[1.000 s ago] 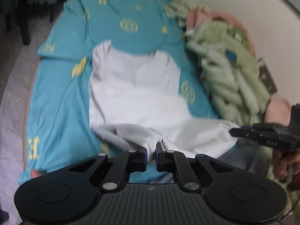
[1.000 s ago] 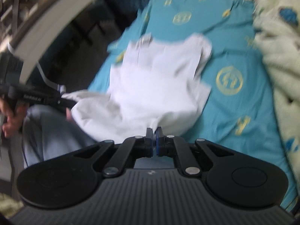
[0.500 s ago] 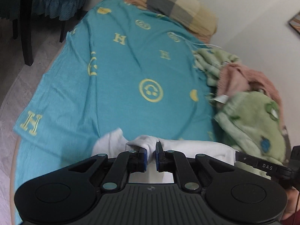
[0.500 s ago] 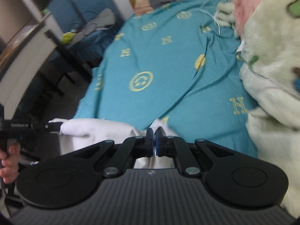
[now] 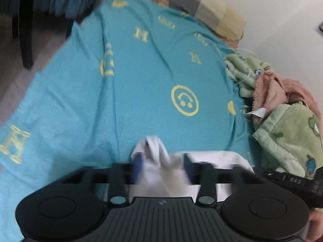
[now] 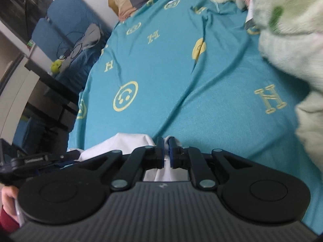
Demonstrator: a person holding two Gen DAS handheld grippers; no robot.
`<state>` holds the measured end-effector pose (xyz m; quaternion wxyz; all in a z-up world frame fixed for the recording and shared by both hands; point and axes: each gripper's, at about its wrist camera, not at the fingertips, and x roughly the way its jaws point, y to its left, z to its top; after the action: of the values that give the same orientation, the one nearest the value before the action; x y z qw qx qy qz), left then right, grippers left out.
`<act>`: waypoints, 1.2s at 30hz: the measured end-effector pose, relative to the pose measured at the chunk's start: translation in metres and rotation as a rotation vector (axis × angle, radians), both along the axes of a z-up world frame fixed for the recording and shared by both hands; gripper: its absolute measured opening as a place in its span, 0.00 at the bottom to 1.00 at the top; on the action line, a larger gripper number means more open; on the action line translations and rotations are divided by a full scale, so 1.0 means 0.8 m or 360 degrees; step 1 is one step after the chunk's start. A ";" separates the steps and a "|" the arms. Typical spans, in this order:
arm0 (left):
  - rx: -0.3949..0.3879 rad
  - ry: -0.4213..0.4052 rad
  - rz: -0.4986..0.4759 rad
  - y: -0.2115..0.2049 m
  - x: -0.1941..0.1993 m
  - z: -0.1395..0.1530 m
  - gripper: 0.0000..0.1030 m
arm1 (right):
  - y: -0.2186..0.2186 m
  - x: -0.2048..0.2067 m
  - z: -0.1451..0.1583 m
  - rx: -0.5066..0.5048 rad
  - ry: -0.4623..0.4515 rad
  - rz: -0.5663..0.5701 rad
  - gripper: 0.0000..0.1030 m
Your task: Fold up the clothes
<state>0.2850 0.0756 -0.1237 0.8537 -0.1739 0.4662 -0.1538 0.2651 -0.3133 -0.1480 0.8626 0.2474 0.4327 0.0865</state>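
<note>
On a bed spread with a turquoise sheet (image 5: 141,92), the person lets go of a white garment (image 5: 157,161) with the left gripper (image 5: 162,164): its jaws, clamped on a bunch of the cloth a second ago, are now swinging apart, and the blurred fold sits loose between the blue pads without being pressed. The right gripper (image 6: 166,153) is only beginning to part; its fingers remain nipped on a thin ridge of the same white cloth, which runs down behind them and out toward the left gripper's side. A second ago the garment lay stretched far ahead of both pairs of fingers; now it is gathered just at and behind them, with open sheet beyond the fingertips. That suggests the far edge has been drawn back over the near one and one fold is being laid down. A green fleece blanket (image 5: 290,133) and a pink one (image 5: 282,92) lie heaped off to the right of the left fingers, a checked pillow (image 5: 203,2) far ahead. The fold's neatness cannot be judged here.
</note>
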 end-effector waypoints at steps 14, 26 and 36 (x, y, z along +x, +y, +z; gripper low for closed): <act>0.0225 -0.0047 0.0013 0.006 -0.064 -0.007 0.64 | 0.025 -0.079 -0.002 -0.0097 -0.0061 -0.0043 0.63; 0.0183 -0.0029 0.0010 -0.006 -0.067 -0.018 0.12 | 0.052 -0.061 -0.026 -0.0179 -0.0115 0.0028 0.09; 0.0247 -0.0010 0.0130 -0.014 -0.087 -0.013 0.12 | 0.052 -0.079 -0.018 -0.0302 -0.0091 0.0004 0.08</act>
<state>0.2157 0.0642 -0.1344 0.8716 -0.1256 0.4666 -0.0828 0.2021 -0.2717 -0.1621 0.8941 0.1614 0.4143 0.0532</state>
